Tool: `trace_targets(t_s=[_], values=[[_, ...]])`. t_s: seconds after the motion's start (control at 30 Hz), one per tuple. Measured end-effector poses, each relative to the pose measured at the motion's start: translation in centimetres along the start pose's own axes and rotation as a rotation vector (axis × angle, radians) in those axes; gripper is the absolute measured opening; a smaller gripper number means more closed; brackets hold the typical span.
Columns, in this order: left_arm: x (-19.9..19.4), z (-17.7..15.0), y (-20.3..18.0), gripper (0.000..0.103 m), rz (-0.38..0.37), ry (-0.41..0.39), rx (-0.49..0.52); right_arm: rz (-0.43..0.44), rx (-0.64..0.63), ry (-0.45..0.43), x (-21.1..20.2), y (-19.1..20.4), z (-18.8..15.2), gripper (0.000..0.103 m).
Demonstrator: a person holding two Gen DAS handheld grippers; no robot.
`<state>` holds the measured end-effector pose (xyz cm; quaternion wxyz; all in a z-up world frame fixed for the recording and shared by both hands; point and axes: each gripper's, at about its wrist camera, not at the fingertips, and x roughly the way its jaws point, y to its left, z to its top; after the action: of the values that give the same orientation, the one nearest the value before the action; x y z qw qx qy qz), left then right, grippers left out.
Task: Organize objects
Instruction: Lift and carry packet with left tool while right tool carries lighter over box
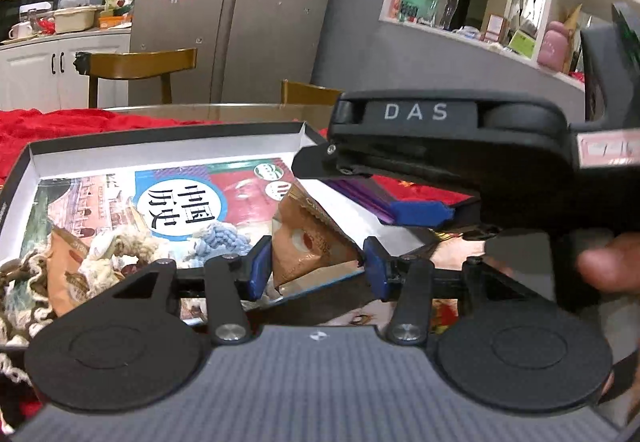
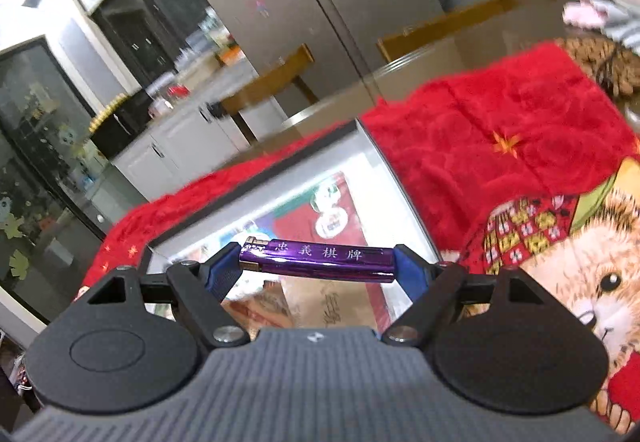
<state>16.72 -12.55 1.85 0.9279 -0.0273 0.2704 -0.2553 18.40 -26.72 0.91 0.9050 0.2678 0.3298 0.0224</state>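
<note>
Gripping glossy purple lighter [image 2: 318,260], white lettering, lengthwise.

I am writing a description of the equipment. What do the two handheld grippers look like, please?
Both are alike. The left gripper and right gripper each have a grey ribbed body, two black round discs, black linkage arms with silver screws, and blue finger pads. Seen from the left wrist camera, the right one carries white "DAS" lettering. No cables are visible.

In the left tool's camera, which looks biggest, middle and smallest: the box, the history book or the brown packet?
1. Box, around everything.
2. History book, lying inside it.
3. Brown packet, smallest, though it sits nearest the camera, between the left tool's fingers.
</note>
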Motion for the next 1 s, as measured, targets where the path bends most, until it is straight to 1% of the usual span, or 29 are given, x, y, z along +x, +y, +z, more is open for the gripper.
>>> trace_targets(t_s=[0.1,0.17,0.27,0.37,0.47,0.57,0.63,0.67,0.77,0.9,1.0], values=[[1.3,0.2,0.7,0.054,0.007,0.008,0.008,-0.041,-0.018,0.044,0.7,0.7,0.4,0.081],[1.9,0.2,1.3,0.054,0.002,0.022,0.006,-0.045,-0.018,0.082,1.3,1.0,0.7,0.081],[2.2,0.2,1.7,0.054,0.001,0.027,0.016,-0.098,-0.037,0.113,2.0,1.6,1.2,0.081],[2.3,0.5,1.8,0.054,0.033,0.044,0.023,-0.148,-0.057,0.154,2.8,2.0,1.6,0.081],[2.5,1.0,2.0,0.054,0.048,0.074,0.020,-0.172,-0.048,0.189,3.4,2.2,2.0,0.081],[2.5,1.1,1.3,0.054,0.089,0.097,0.083,-0.200,-0.046,0.184,3.6,2.5,1.9,0.081],[2.7,1.1,1.4,0.054,0.090,0.108,0.074,-0.209,-0.049,0.159,3.5,2.6,1.6,0.081],[2.7,1.1,1.4,0.054,0.104,0.109,0.072,-0.220,-0.057,0.148,3.5,2.7,1.4,0.081],[2.8,0.9,0.9,0.054,0.126,0.105,0.095,-0.221,-0.091,0.151,3.8,2.9,1.4,0.081],[2.7,1.0,1.4,0.054,0.105,0.109,0.072,-0.216,-0.112,0.156,3.8,3.0,1.4,0.081],[2.7,1.0,1.6,0.054,0.108,0.108,0.070,-0.225,-0.135,0.147,4.0,3.3,1.2,0.081]])
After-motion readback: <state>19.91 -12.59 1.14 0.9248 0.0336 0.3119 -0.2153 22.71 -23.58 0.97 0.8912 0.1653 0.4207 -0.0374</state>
